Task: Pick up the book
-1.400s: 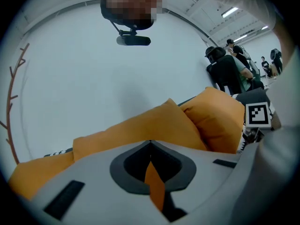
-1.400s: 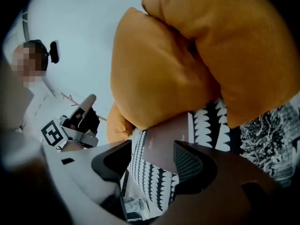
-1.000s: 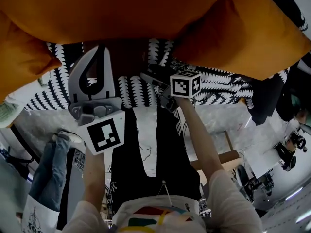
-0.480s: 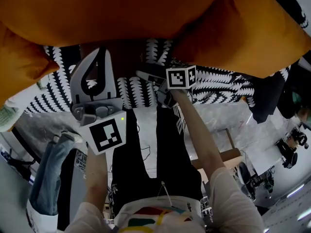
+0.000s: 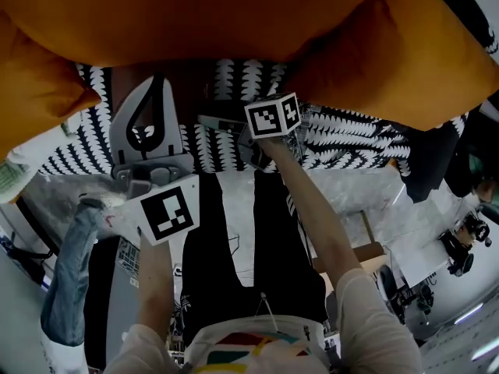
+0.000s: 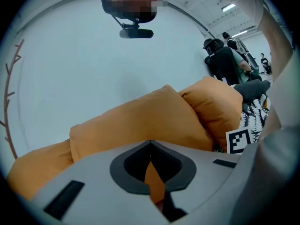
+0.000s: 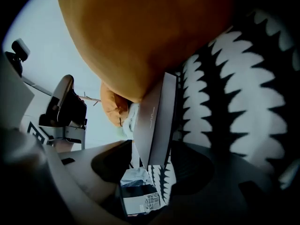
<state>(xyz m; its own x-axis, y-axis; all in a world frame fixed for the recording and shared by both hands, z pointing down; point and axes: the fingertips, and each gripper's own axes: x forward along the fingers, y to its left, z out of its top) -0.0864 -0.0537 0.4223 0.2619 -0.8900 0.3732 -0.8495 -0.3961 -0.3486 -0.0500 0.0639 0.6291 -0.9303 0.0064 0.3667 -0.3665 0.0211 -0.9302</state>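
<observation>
– Pillows fill the top of the head view?
– Yes. Two plump orange pillows (image 5: pixel 195 14) span the whole upper part. Below them lies a black cover (image 5: pixel 351 139) printed with rows of white leaf shapes.
– And the person?
– Both bare forearms (image 5: pixel 312 216) reach up from the bottom edge, each holding a claw.
– What is the left one doing?
– The left claw (image 5: pixel 161 79) is pale grey and points toward the pillows. Its own view shows the two tips clenched together with nothing caught between them, only orange pillow beyond.
– And the right one?
– The right claw (image 7: pixel 149 150) sits just to the right of the left, with its marker cube (image 5: pixel 273 115) facing up. It is grasping the book (image 7: pixel 158 111), a thin grey-brown volume, by one end.
– Where is the book?
– It runs out from the jaws beside the patterned cover, and its far end reaches an orange pillow.
</observation>
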